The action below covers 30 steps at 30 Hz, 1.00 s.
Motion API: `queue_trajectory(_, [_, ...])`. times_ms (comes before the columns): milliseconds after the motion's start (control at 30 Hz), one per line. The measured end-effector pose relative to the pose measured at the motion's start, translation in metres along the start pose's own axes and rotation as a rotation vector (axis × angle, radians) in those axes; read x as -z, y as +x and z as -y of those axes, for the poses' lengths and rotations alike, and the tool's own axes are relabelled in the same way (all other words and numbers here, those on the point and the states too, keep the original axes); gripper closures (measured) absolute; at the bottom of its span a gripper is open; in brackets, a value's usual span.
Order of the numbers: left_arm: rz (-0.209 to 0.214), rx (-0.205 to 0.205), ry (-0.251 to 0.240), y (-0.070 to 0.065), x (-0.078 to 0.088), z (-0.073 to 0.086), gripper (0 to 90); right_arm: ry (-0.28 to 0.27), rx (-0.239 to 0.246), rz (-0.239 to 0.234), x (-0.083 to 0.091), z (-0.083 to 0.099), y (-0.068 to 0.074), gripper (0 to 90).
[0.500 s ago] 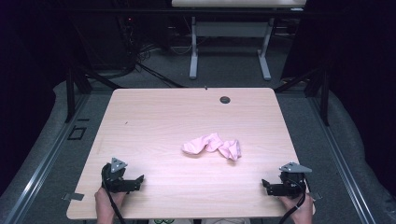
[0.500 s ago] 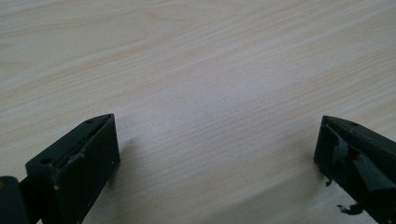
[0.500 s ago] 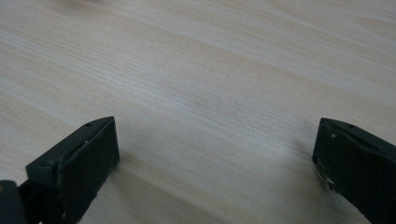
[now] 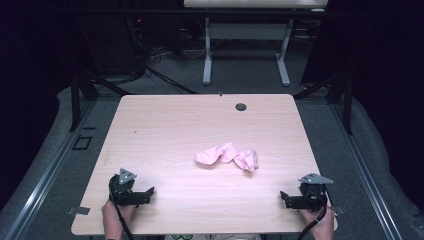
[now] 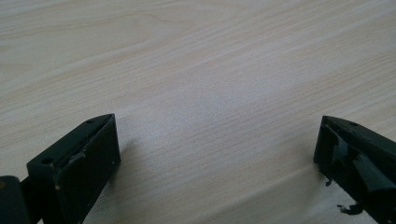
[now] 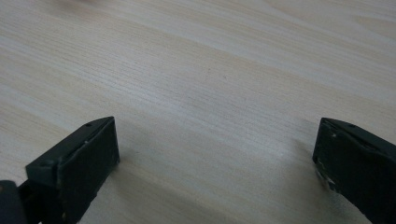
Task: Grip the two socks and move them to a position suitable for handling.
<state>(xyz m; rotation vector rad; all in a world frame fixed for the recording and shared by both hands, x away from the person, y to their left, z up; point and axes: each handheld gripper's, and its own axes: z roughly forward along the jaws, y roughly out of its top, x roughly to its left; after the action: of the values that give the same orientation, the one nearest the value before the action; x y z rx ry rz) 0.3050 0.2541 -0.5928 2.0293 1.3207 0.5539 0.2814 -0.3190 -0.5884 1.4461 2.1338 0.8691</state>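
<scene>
A crumpled pink cloth (image 4: 228,156) lies near the middle of the light wooden table (image 4: 170,130). My left gripper (image 4: 149,192) rests low at the front left of the table, held by a hand, and points right. My right gripper (image 4: 283,197) rests at the front right and points left. Both sit well short of the cloth. In the left gripper view the left gripper (image 5: 217,140) has its jaws spread wide over bare wood. The right gripper view shows the right gripper (image 6: 215,140) the same way, open with nothing between its jaws.
A small dark round hole (image 4: 241,106) sits near the table's far edge. Beyond the table stand the white legs of another table (image 4: 207,55) on a dark floor, with black frame bars (image 4: 80,90) at both sides.
</scene>
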Motion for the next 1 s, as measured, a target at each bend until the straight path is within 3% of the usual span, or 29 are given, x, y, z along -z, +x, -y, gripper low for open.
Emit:
queue_trajectory(267, [0.0, 0.001, 0.0, 0.0, 0.0, 0.0, 0.2, 0.034, -0.009, -0.005, -0.002, -0.006, -0.002, 0.0])
queue_trajectory(500, [0.0, 0.002, -0.001, 0.0, 0.0, 0.0, 0.2, 0.05, -0.047, -0.031, 0.003, -0.014, -0.006, 0.0])
queue_trajectory(1000, [-0.005, 0.003, 0.001, 0.0, 0.0, 0.0, 0.6, 0.087, 0.018, -0.074, 0.01, -0.058, 0.004, 0.0])
